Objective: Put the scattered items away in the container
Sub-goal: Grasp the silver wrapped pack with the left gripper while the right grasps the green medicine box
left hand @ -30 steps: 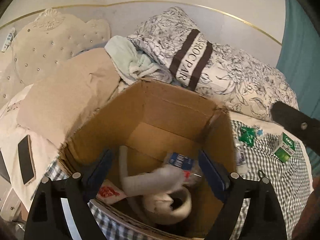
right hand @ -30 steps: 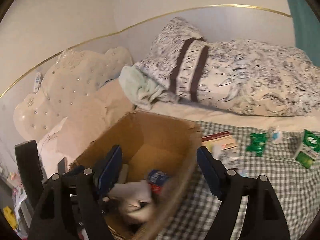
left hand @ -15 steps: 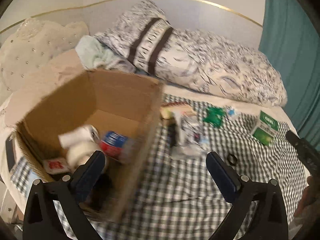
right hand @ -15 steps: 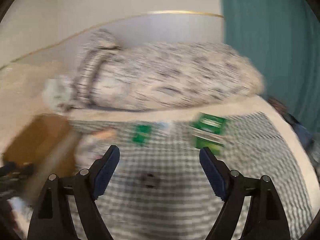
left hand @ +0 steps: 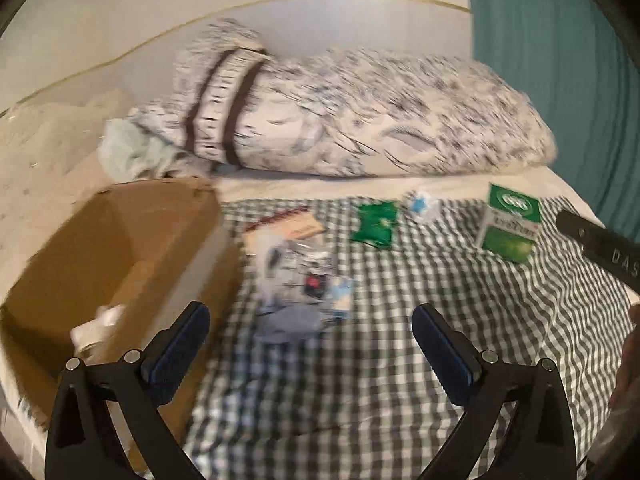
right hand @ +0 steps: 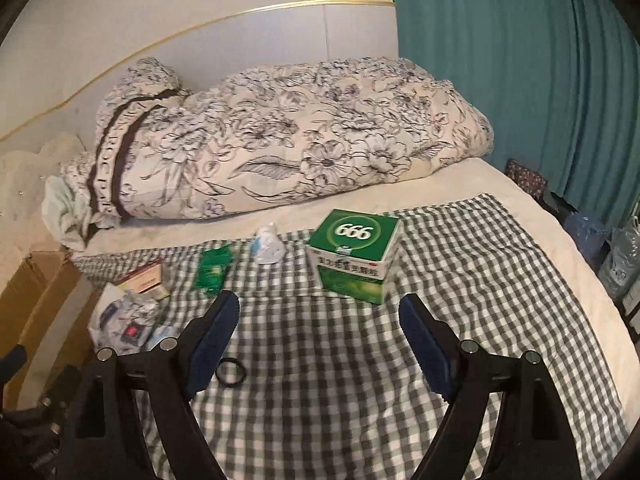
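An open cardboard box stands at the left of the bed with items inside; its edge shows in the right wrist view. On the checked cloth lie a clear plastic bag of small items, a tan-red flat packet, a green sachet, a small white-blue item, a green "666" box and a black ring. My left gripper is open and empty above the cloth near the bag. My right gripper is open and empty, just before the green box.
A rolled floral quilt lies along the back of the bed. A teal curtain hangs at the right, with bags on the floor beside the bed. The checked cloth covers the mattress front.
Both grippers have swung right, away from over the box to above the checked cloth. The right one now faces the green box; the left one faces the plastic bag.
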Motion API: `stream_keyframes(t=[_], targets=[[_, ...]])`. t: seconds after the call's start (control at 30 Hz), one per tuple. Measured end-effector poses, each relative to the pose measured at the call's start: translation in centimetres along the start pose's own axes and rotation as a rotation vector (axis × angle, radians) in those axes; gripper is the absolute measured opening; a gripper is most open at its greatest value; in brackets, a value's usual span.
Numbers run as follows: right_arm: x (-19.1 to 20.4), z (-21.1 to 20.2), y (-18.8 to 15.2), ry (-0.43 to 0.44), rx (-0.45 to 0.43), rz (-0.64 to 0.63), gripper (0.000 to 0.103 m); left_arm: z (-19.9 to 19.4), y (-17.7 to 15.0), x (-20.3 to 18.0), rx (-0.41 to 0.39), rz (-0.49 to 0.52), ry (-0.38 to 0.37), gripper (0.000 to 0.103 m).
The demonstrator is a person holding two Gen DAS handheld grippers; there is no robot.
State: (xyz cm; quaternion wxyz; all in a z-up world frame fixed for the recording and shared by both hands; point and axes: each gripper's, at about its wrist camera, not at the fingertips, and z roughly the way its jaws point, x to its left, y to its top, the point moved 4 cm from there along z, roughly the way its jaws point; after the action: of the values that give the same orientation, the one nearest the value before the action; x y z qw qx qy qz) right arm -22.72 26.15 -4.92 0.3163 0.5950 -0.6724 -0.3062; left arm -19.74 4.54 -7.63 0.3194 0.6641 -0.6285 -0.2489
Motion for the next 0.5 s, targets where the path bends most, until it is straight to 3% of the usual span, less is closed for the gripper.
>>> stream_keyframes(t=[0.27, 0.5], targets=[[-3.3, 2.9, 0.4, -0.093, -0.001, 0.043, 0.082, 6.0, -1.0, -0.3, 0.082, 0.004, 0.049, 0.103], [-4.6, 6.2, 0.4, -0.056, 0.041, 0.121, 0.082, 9.6, -1.7, 0.9, 0.104, 0.006, 0.05, 0.103]])
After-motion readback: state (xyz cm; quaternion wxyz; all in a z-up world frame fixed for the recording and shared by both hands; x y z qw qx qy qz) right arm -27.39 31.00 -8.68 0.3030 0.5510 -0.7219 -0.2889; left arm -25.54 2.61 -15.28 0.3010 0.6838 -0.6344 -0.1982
